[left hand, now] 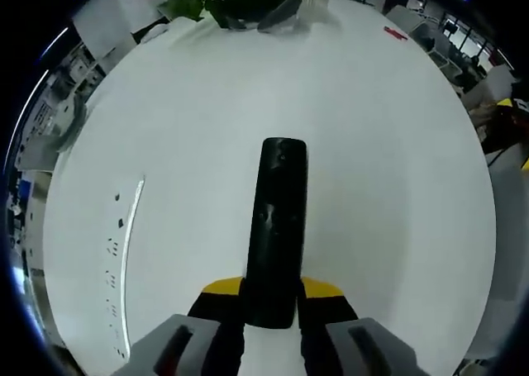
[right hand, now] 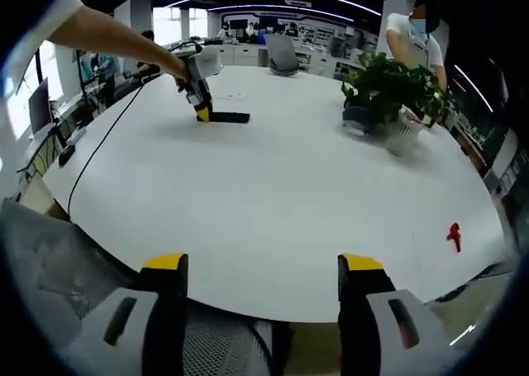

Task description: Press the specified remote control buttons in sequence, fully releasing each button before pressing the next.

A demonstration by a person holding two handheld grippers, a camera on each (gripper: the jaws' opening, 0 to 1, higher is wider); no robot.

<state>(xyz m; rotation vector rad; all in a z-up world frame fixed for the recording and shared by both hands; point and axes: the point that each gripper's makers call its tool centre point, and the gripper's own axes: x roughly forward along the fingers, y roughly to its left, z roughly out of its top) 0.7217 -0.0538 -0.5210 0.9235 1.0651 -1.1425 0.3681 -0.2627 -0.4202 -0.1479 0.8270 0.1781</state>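
Note:
A long black remote control (left hand: 281,202) lies on the white table (left hand: 388,161), pointing away from me. My left gripper (left hand: 273,292) is shut on its near end, one yellow-tipped jaw on each side. In the right gripper view the same remote (right hand: 229,117) is small and far off at the table's far left, with the left gripper (right hand: 198,103) on it at the end of a person's arm (right hand: 116,37). My right gripper (right hand: 263,270) hangs open over the table's near edge (right hand: 264,306), with nothing between its fingers.
A potted green plant (right hand: 388,91) stands on the table's right side and also shows as the plant (left hand: 235,0) at the far edge. A small red object (right hand: 454,235) lies near the right rim. A person (right hand: 413,37) stands behind the plant. A cable (right hand: 99,145) trails off the left edge.

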